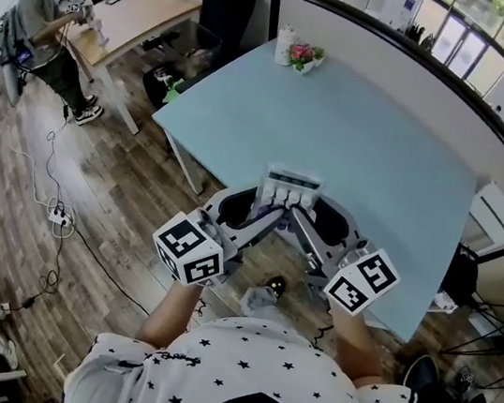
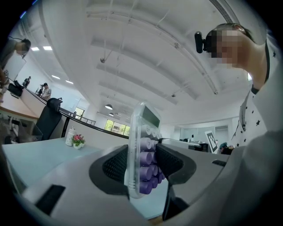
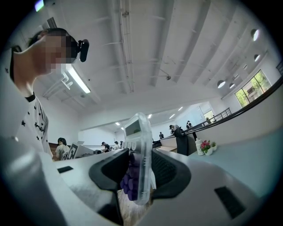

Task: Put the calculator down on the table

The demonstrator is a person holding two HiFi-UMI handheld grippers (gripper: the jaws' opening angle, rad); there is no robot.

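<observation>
A clear-cased calculator (image 1: 291,191) with purple keys is held between both grippers, at the near edge of the pale blue table (image 1: 366,138). My left gripper (image 1: 274,212) grips its near left part, and my right gripper (image 1: 300,216) grips its near right part. In the left gripper view the calculator (image 2: 140,145) sits edge-on between the dark pads (image 2: 116,165), which press on both its faces. The right gripper view shows the same: the calculator (image 3: 140,161) is clamped between the pads (image 3: 163,170), display end away from the camera. Whether it touches the tabletop I cannot tell.
A small flower pot (image 1: 304,57) and a white jar (image 1: 284,45) stand at the table's far corner. A black chair (image 1: 228,2) and a wooden desk (image 1: 134,16) lie beyond. A person (image 1: 48,21) stands far left. A power strip and cables (image 1: 58,215) lie on the wood floor.
</observation>
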